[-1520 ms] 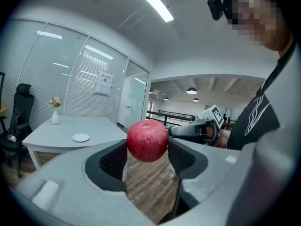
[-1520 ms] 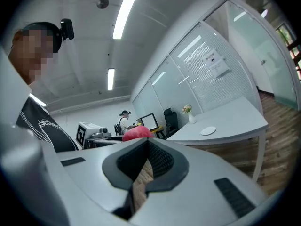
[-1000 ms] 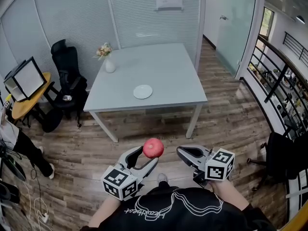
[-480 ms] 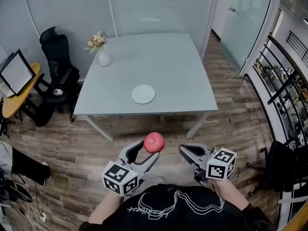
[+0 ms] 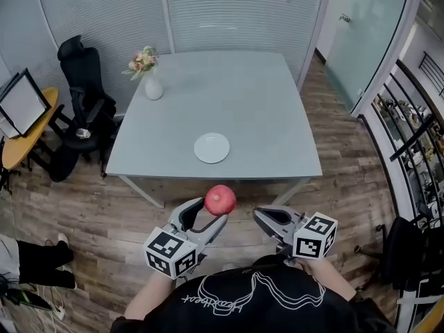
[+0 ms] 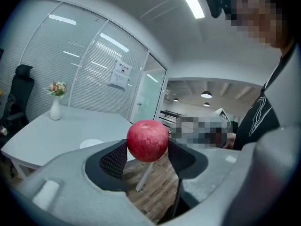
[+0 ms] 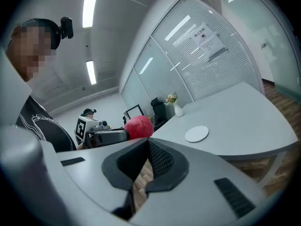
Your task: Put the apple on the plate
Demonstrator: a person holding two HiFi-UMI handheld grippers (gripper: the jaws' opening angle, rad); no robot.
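A red apple (image 5: 220, 200) sits clamped between the two black pads of my left gripper (image 5: 210, 212), held in the air above the wooden floor, short of the table's near edge. In the left gripper view the apple (image 6: 147, 140) fills the gap between the jaws of the left gripper (image 6: 147, 152). The white plate (image 5: 211, 148) lies empty on the grey table (image 5: 257, 96), near its front edge. My right gripper (image 5: 261, 218) hovers beside the left one, shut and holding nothing. From the right gripper (image 7: 147, 143) I see the apple (image 7: 138, 127) at left and the plate (image 7: 196, 133) ahead.
A white vase with flowers (image 5: 150, 82) stands at the table's far left corner. A black office chair (image 5: 82, 106) and a round yellow table with a monitor (image 5: 19, 116) are at left. Glass walls run behind, a railing (image 5: 416, 144) at right.
Both grippers and the head have moved toward the table, which now looks larger and nearer. The apple stays in the left gripper's hold.
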